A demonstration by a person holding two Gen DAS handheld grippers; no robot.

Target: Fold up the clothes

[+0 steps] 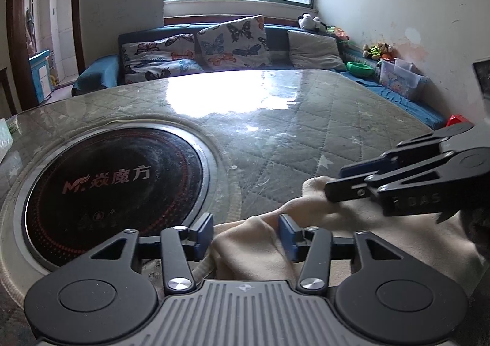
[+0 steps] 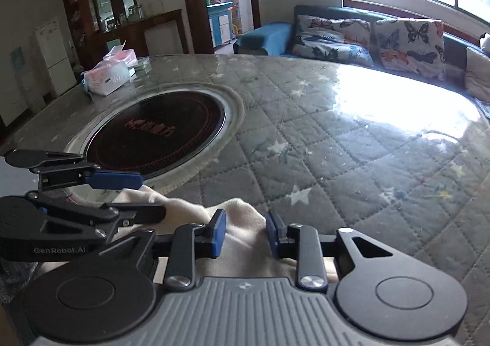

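Note:
A cream fleece garment [image 1: 254, 242] lies bunched at the near edge of the quilted table cover [image 1: 291, 137]. My left gripper [image 1: 246, 235] stands open around a fold of it; its blue pads [image 1: 205, 232] sit just clear of the fabric. From the right wrist view the left gripper [image 2: 134, 196] comes in at the left, its upper finger lifted off the cloth. My right gripper [image 2: 245, 232] is shut on a raised hump of the garment [image 2: 245, 220], which fills the gap between its pads. In the left wrist view the right gripper [image 1: 340, 183] reaches in from the right, fingertips at the cloth's far edge.
A round black cooktop [image 1: 113, 183] is set into the table left of the garment. A tissue pack and small boxes [image 2: 107, 73] sit at the table's far left. Behind the table runs a blue sofa with butterfly cushions [image 1: 232, 39] under a bright window.

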